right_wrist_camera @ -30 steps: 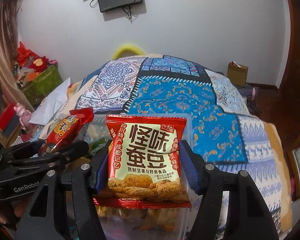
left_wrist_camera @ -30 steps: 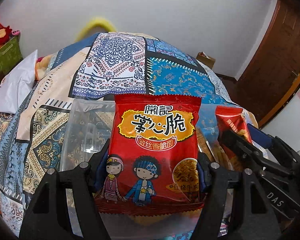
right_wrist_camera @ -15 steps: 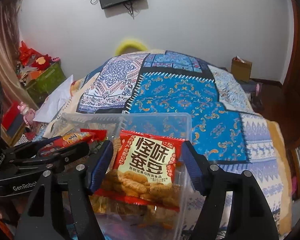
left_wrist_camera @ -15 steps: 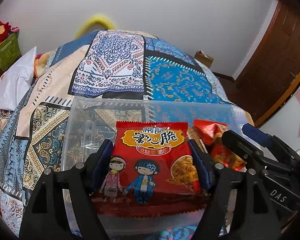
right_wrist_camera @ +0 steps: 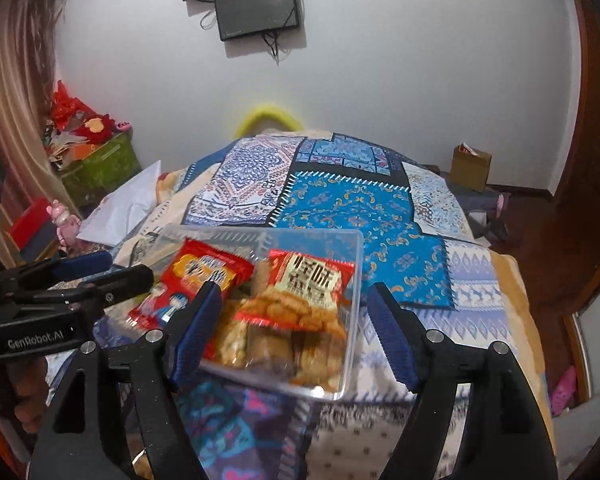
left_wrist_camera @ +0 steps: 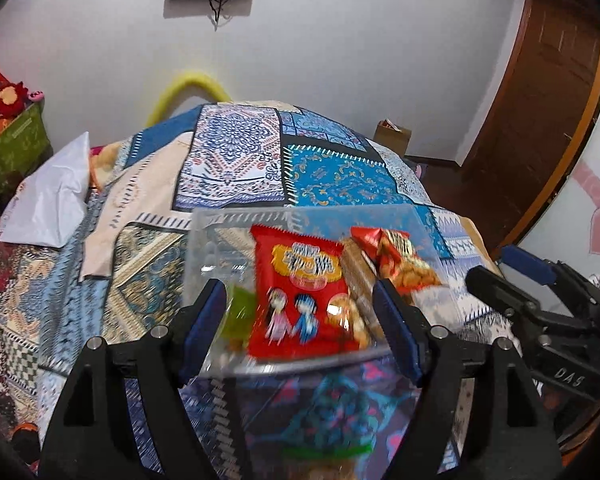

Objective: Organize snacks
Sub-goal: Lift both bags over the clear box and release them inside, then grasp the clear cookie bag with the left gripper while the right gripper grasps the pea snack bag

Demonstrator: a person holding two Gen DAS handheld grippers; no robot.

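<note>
**Snack packets lying in the clear box, both tongs spread above them**

A clear plastic box (right_wrist_camera: 350, 304) is seen resting on the patterned bedspread (right_wrist_camera: 352, 204). Inside it, a red packet with two cartoon children (left_wrist_camera: 300, 300) is laid at the left, and a red-and-cream packet (right_wrist_camera: 304, 296) at the right, over loose snacks. The left gripper (left_wrist_camera: 300, 328) is held spread, nothing pinched. The right gripper (right_wrist_camera: 294, 334) is opening, its jaws clear of the packets beyond them.

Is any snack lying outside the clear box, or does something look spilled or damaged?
Nothing stands out. The red noodle packet and the bean packet both lie inside the clear box on the bed. Nothing has spilled beside it.
</note>
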